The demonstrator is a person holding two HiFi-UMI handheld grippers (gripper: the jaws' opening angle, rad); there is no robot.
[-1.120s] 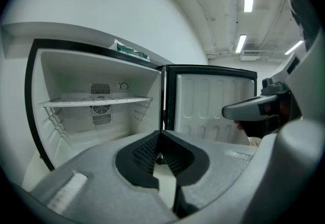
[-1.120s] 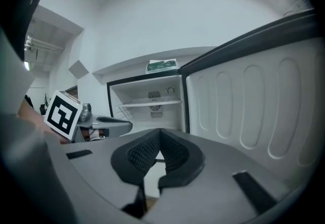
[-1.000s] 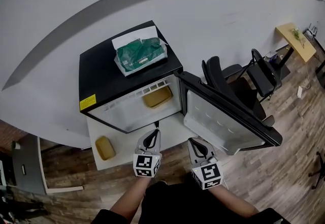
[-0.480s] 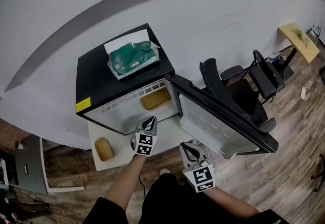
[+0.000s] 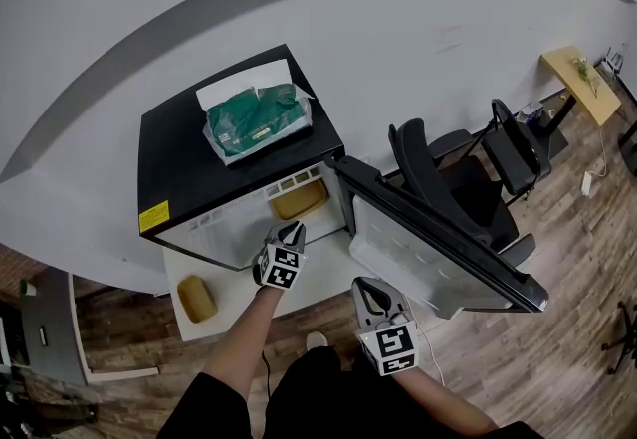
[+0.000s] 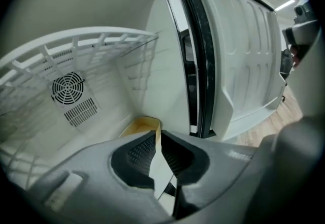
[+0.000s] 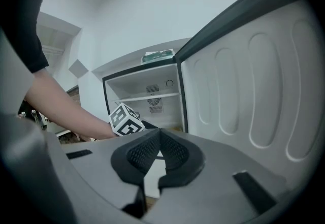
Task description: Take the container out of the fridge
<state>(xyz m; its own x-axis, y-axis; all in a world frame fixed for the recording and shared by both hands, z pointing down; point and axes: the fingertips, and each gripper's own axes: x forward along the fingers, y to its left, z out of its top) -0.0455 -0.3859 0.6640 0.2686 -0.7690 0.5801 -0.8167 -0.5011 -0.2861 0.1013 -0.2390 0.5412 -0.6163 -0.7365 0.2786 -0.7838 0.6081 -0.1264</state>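
my left gripper point(image 6: 158, 135) has gone forward and down from the front of the surface point(image 5: 224, 290) to the mouth of the fridge point(image 5: 189, 163); the right gripper point(image 7: 159, 135) has hardly shifted. the left fingers point(image 6: 139, 153) are pressed together with nothing between them. just past their tips, partly hidden by them, sits the tan container point(image 6: 141, 126), on the fridge floor towards the door side, under the white wire shelf point(image 6: 76, 45) and in front of the round fan grille point(image 6: 67, 87). the right gripper's fingers are pressed together too and empty, hanging low in front of the open door point(image 5: 428, 243).

i judge this to be the reach: the container is not yet touched. next i would need to spread the left fingers before going further in, then bring them onto the container's near rim. a closed tip would only push it back.

outward from there, a green pack point(image 5: 254, 118) lies on the fridge top and a tan block point(image 5: 196, 299) lies on the surface to the left. the yellow sticker point(image 5: 152, 219) on the fridge's front corner carries print too small to read, and i cannot read the pack's lettering either.
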